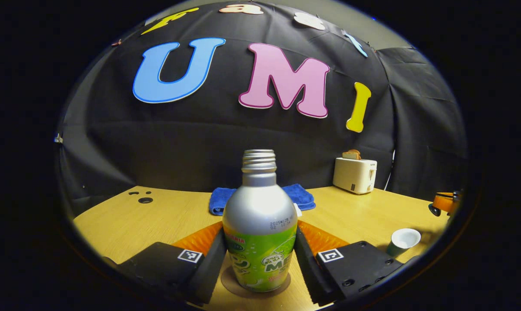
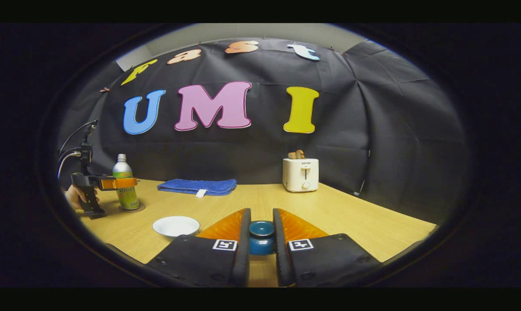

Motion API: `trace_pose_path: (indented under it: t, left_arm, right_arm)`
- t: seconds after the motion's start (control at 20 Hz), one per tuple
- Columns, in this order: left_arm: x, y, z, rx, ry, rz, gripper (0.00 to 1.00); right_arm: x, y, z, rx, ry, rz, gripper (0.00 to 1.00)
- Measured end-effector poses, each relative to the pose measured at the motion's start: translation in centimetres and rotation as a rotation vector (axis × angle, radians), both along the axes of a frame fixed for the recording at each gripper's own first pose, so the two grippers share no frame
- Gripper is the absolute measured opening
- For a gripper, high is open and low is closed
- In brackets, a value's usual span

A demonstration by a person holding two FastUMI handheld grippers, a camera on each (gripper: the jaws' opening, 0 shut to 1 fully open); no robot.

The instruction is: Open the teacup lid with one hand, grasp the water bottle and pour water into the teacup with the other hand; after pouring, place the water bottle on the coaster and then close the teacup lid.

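Note:
The water bottle (image 1: 260, 242), silver on top with a green label and no cap, stands upright on a round brown coaster (image 1: 230, 287). My left gripper (image 1: 260, 235) is shut on its body, one finger against each side. In the right gripper view that left gripper (image 2: 119, 183), held by a hand, clasps the bottle (image 2: 124, 177) on the coaster (image 2: 133, 209) at the far left. The teacup (image 1: 402, 242) stands uncovered to the right, its white inside showing (image 2: 176, 225). My right gripper (image 2: 261, 214) is shut on the dark blue teacup lid (image 2: 261, 239), held above the table.
A folded blue cloth (image 1: 301, 196) lies behind the bottle. A white toaster (image 2: 300, 174) with bread stands at the back by the black wall. The right gripper's orange finger (image 1: 444, 201) shows at the far right. The wooden table (image 2: 351, 216) ends close in front.

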State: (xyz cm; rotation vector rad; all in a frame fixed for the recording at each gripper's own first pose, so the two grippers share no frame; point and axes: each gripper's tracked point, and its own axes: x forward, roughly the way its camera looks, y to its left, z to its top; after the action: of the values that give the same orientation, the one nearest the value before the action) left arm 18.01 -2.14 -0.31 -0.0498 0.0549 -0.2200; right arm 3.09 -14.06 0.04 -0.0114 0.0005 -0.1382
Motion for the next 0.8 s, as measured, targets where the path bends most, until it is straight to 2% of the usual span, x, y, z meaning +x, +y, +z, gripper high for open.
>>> trace_pose_path:
  t: [0.2, 0.3, 0.35, 0.45, 0.5, 0.55, 0.8]
  left_arm:
    - [-0.5, -0.3, -0.7, -0.017, 0.026, -0.013, 0.84]
    - [-0.7, -0.2, -0.7, -0.012, 0.027, -0.013, 0.89]
    - [-0.9, -0.2, -0.7, -0.004, 0.029, -0.013, 0.96]
    - [-1.6, 0.0, -1.2, -0.002, 0.047, -0.013, 0.96]
    - [-2.2, -0.1, -1.6, -0.015, 0.068, -0.015, 0.96]
    - [-2.8, -0.1, -1.9, -0.029, 0.085, -0.018, 0.96]
    - [-6.1, 0.0, -2.5, -0.032, 0.113, -0.042, 0.95]
  right_arm:
    - [0.0, 0.0, 0.1, 0.000, 0.000, 0.000, 0.24]
    - [0.0, 0.0, 0.0, 0.000, 0.000, 0.000, 0.24]
    - [0.0, 0.0, 0.0, 0.000, 0.000, 0.000, 0.25]
    - [0.1, 0.0, 0.0, 0.000, 0.000, 0.000, 0.25]
    - [0.0, 0.0, 0.1, 0.000, 0.000, 0.000, 0.29]
    - [0.1, 0.0, 0.1, 0.000, -0.001, 0.000, 0.25]
    - [0.1, -0.1, 0.0, 0.000, -0.001, 0.000, 0.24]
